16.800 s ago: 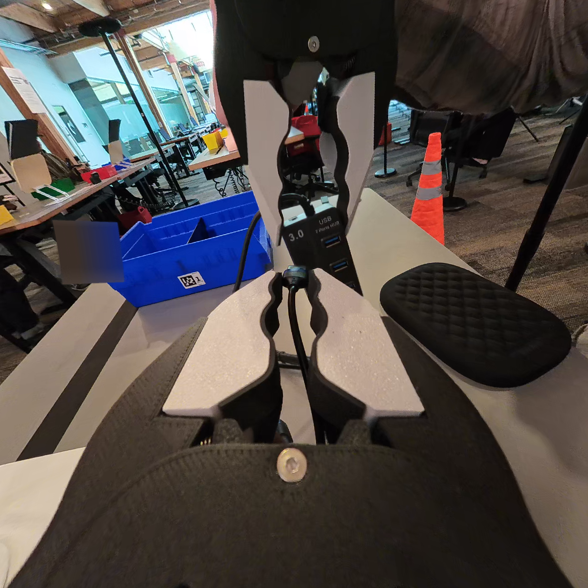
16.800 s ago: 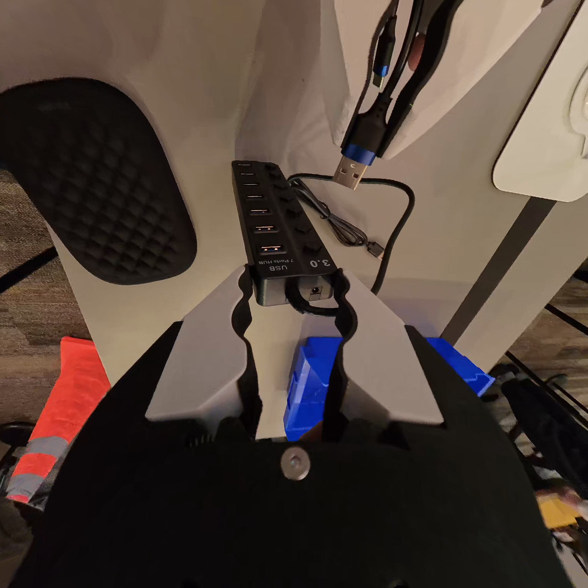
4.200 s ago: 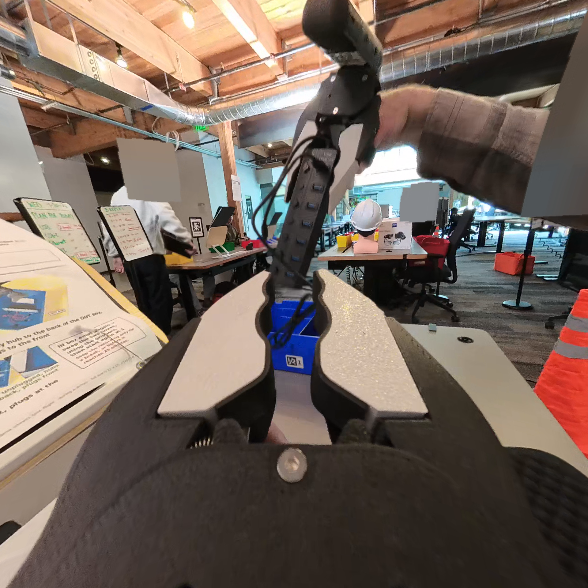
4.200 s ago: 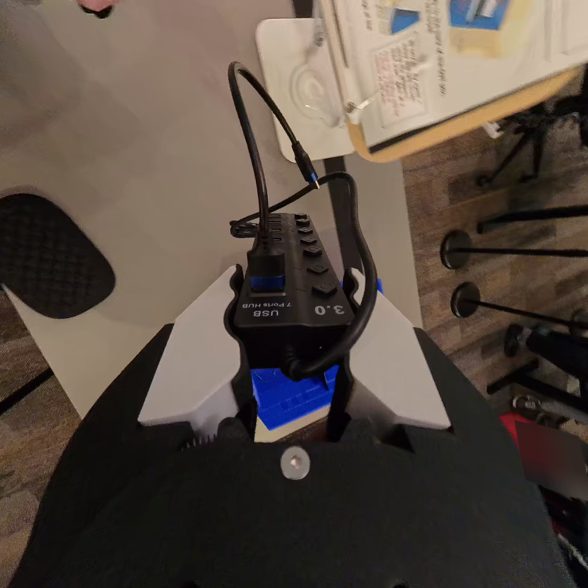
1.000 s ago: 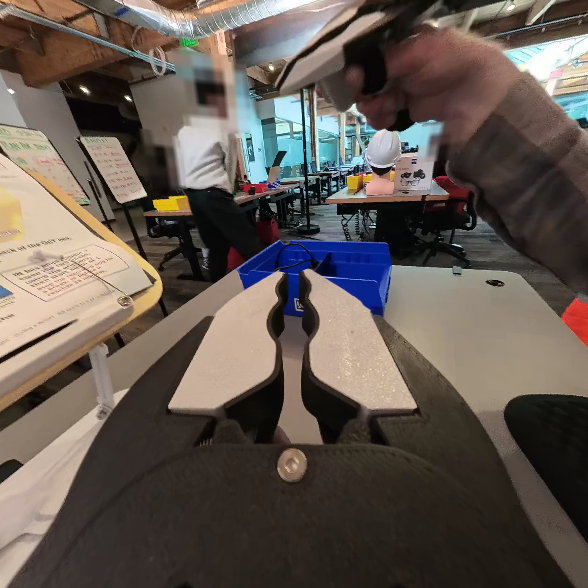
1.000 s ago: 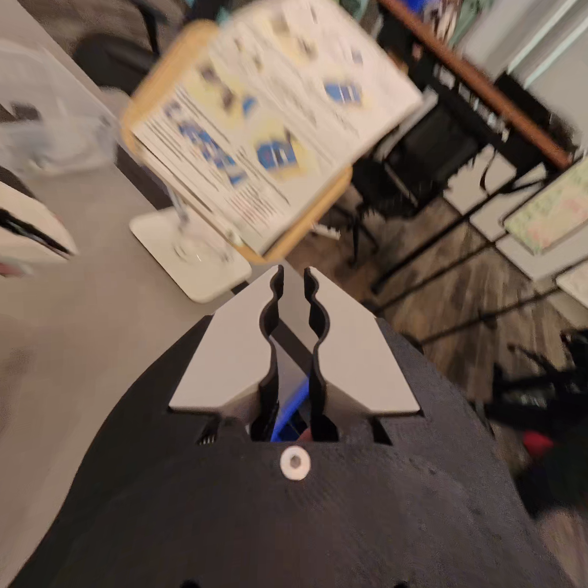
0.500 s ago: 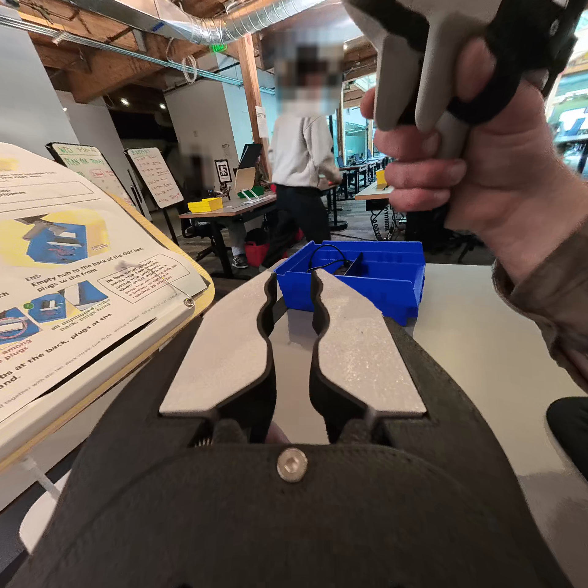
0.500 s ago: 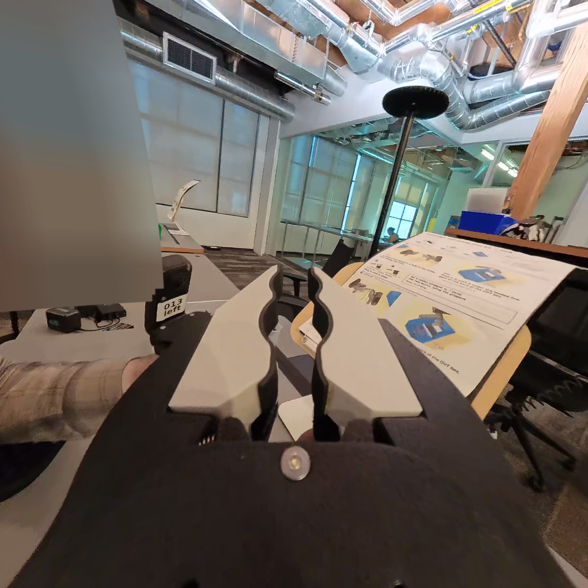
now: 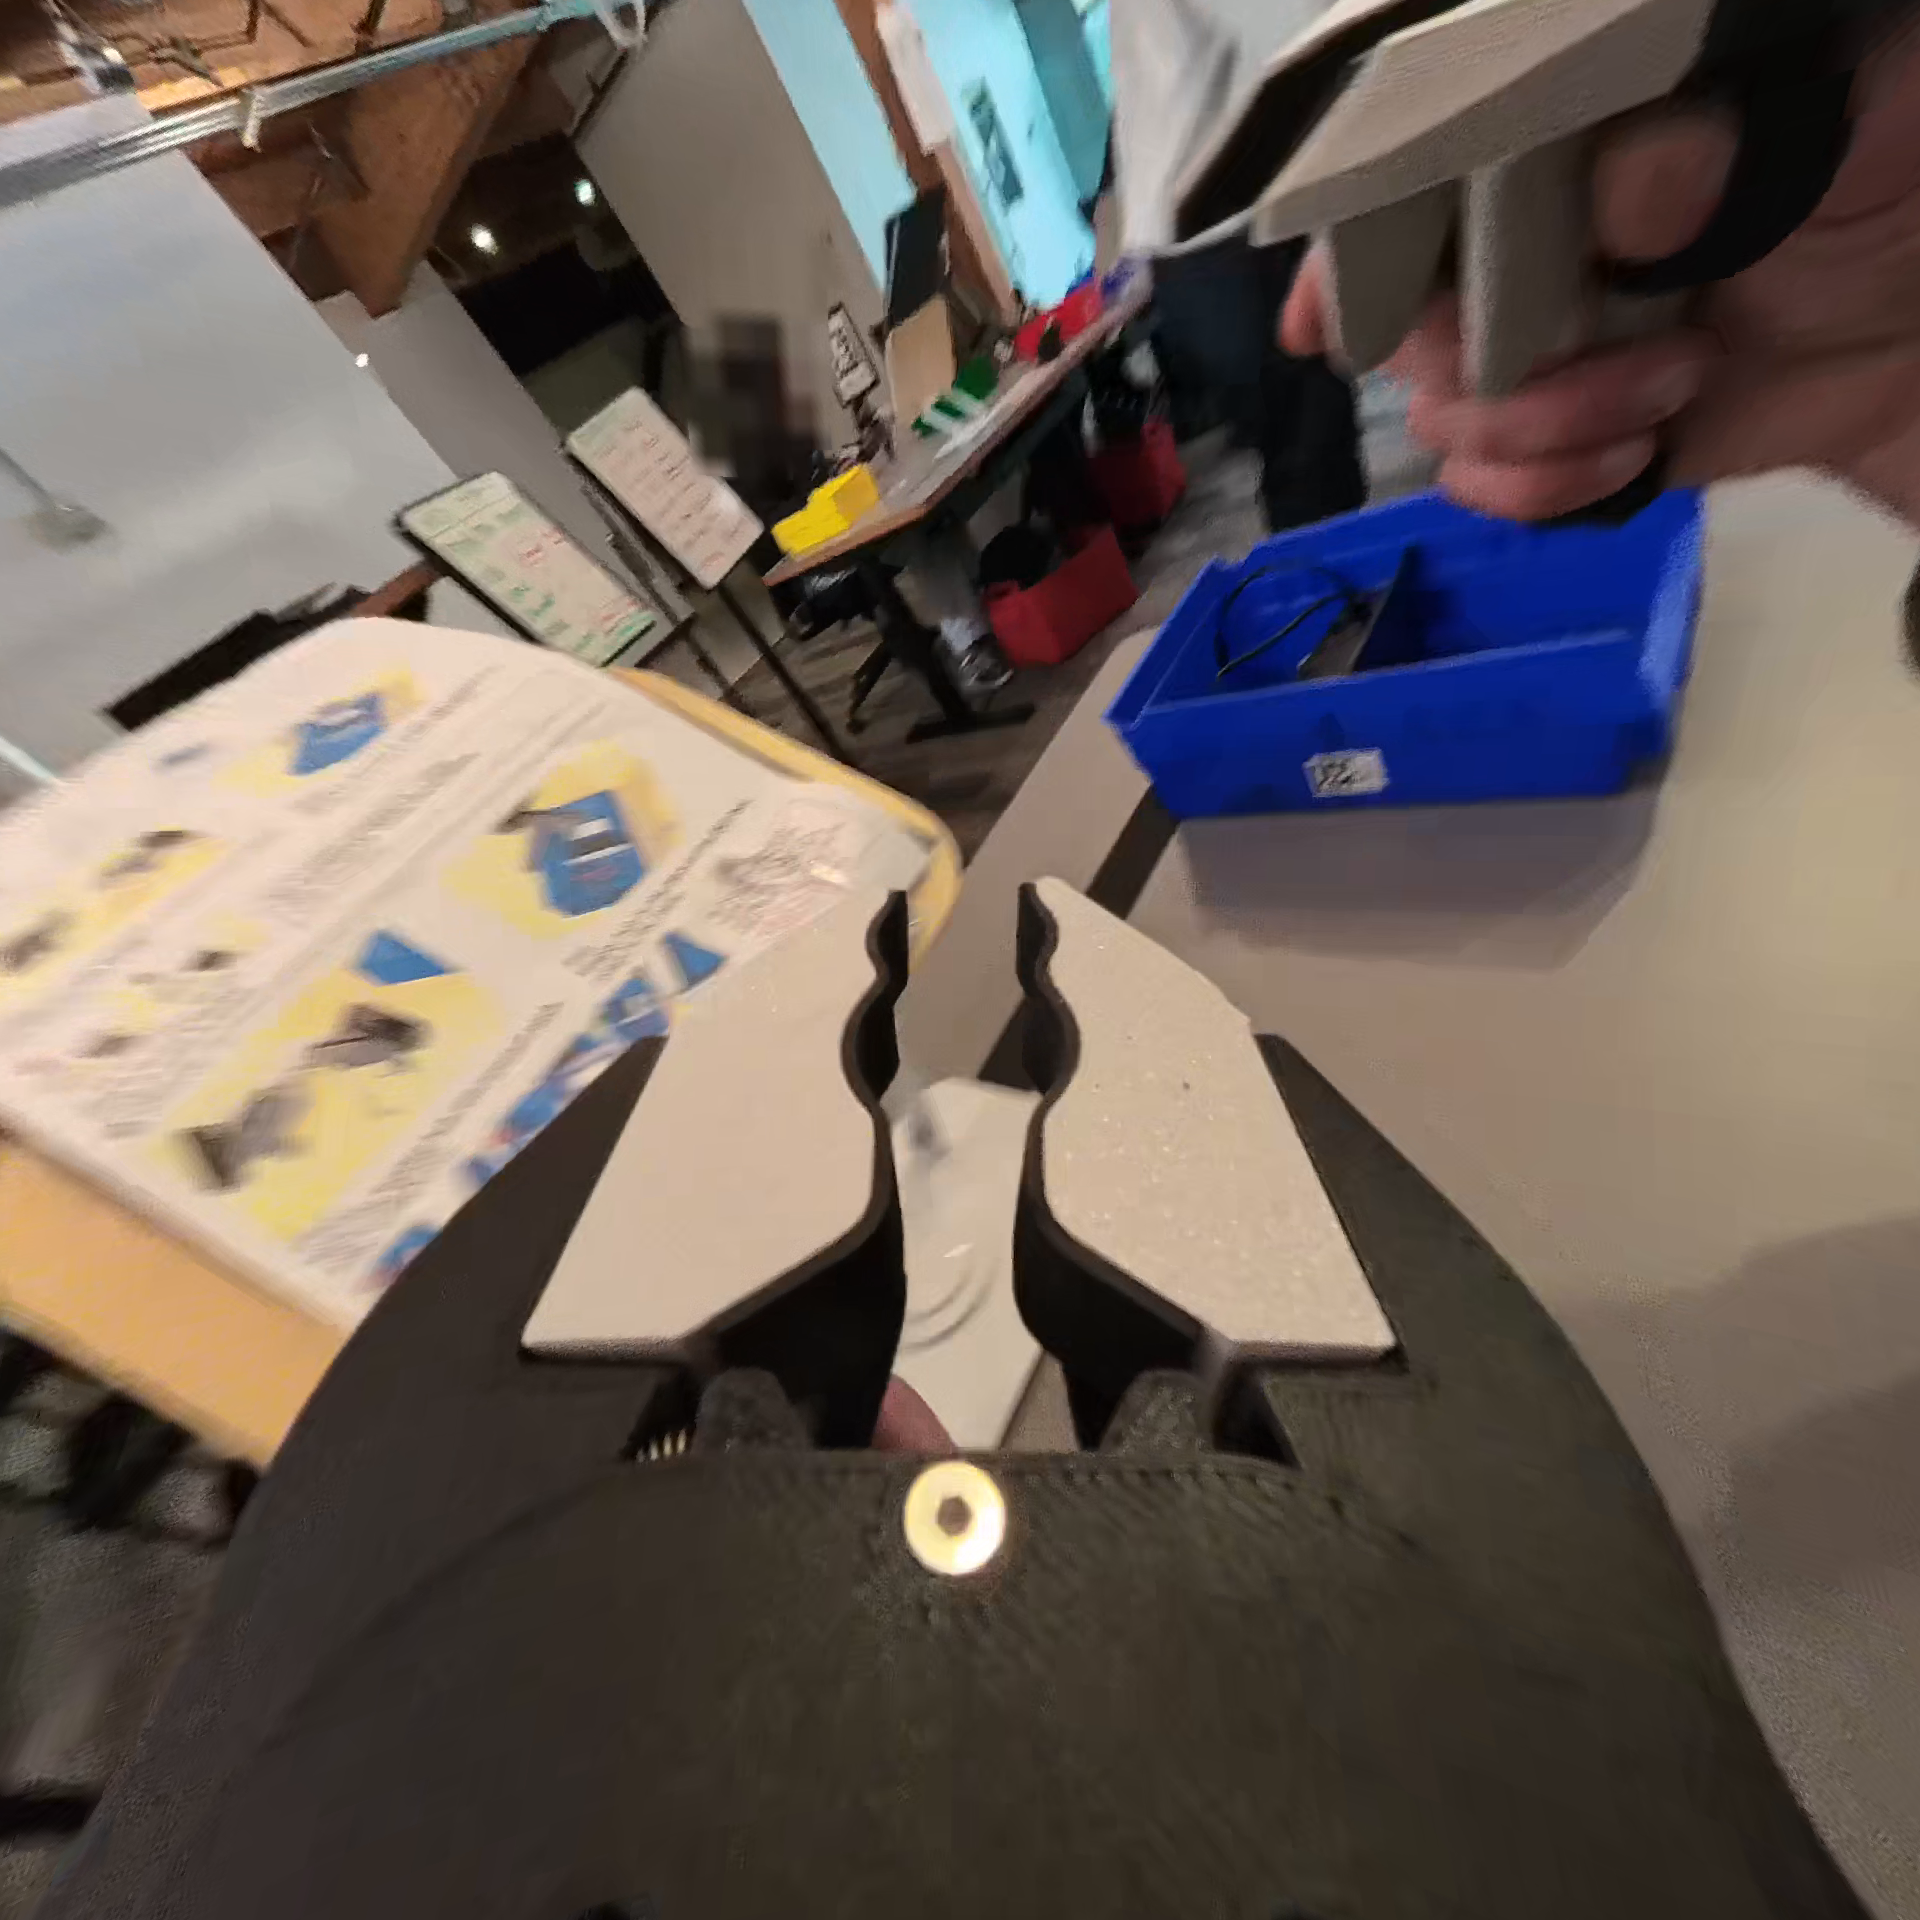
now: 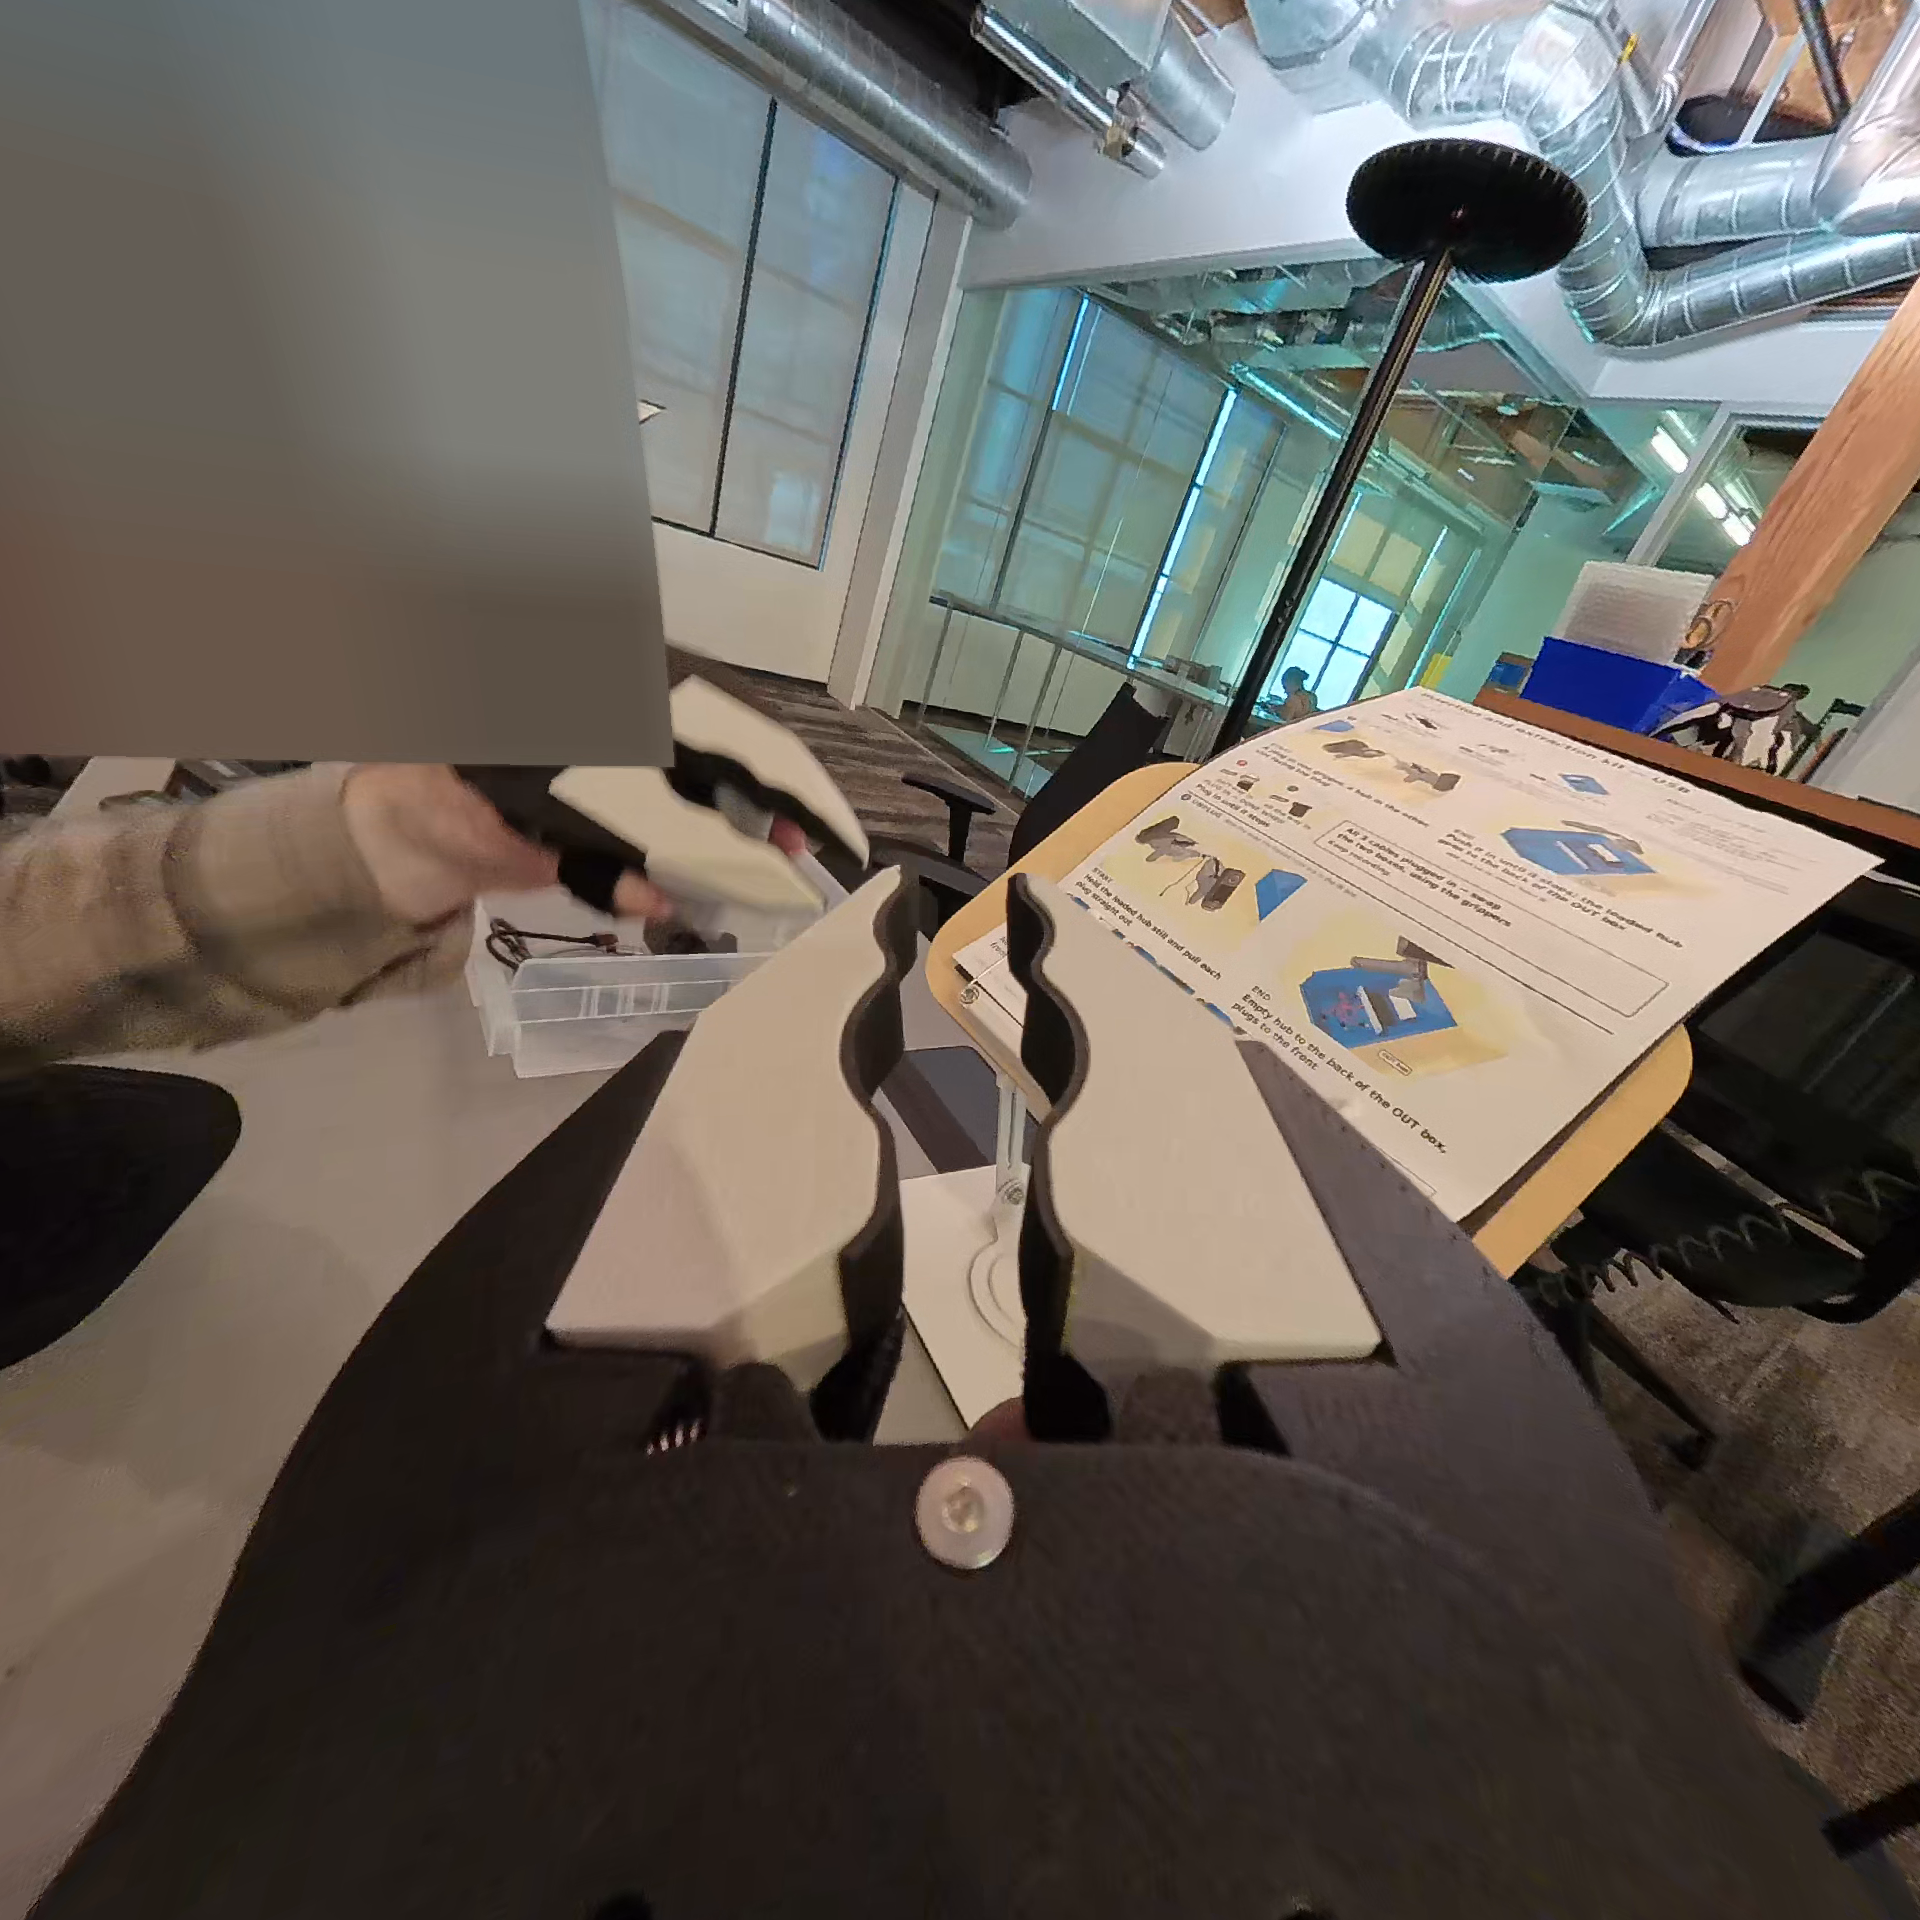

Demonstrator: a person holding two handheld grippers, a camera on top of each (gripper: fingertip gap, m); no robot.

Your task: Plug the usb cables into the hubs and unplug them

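Note:
My left gripper (image 9: 961,914) is open by a narrow gap and empty, tilted over the table near the instruction sheet. My right gripper (image 10: 961,894) is also open by a narrow gap and empty, held level above the table. The blue bin (image 9: 1403,732) holds a black cable (image 9: 1273,613) and a dark piece that may be the hub. The right wrist view shows the left gripper (image 10: 831,873) in a hand over a clear bin (image 10: 623,1003) that holds dark cables (image 10: 540,945). The left wrist view shows the right gripper's body (image 9: 1455,135) in a hand above the blue bin.
An instruction sheet on a yellow board (image 9: 364,935) (image 10: 1403,914) stands on a white base (image 10: 966,1278) at the table's side edge. A black padded rest (image 10: 83,1195) lies on the grey table (image 9: 1558,1039). Desks and chairs stand beyond. The grippers' ends are close to 12 cm from one another.
The hub that my right gripper held 4.2 s ago is gone from its jaws. In the last half second my left gripper has tilted and swung over the clear bin. The right has barely moved.

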